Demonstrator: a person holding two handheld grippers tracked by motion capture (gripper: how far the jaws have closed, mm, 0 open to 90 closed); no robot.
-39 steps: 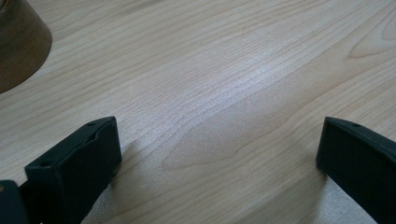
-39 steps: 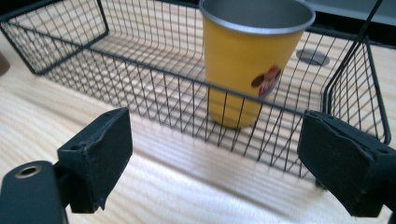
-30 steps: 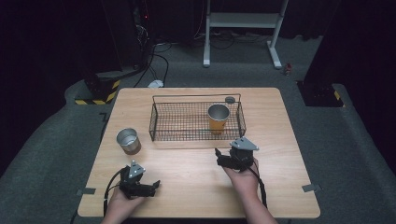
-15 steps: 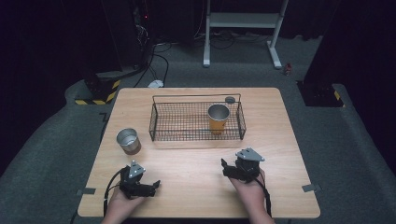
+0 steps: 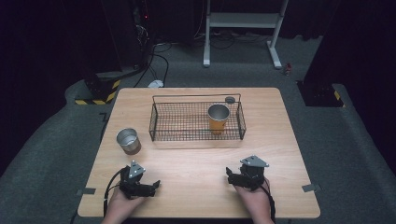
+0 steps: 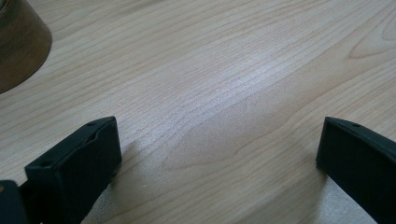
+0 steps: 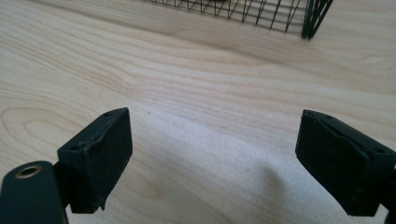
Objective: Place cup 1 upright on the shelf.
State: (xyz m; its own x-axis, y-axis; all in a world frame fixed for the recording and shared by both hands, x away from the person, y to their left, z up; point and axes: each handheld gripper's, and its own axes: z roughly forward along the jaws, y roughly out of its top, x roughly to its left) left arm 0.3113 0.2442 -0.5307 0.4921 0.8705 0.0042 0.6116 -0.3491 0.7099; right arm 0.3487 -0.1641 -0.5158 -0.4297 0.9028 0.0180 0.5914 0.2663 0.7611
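Evidently resting between moves, both tongs, left point(image 5: 148, 186) and right point(image 5: 232, 177), lie released on the tabletop point(image 5: 196, 163), the steel cup point(image 5: 128, 140) waiting at eleven o'clock.

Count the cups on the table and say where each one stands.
2. An orange cup stands upright inside the wire basket, toward its right end. A brown cup stands on the table left of the basket, beyond the left gripper. None looks hidden.

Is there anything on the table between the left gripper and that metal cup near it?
No. In the high view, bare wooden table separates the left gripper from the metal cup.
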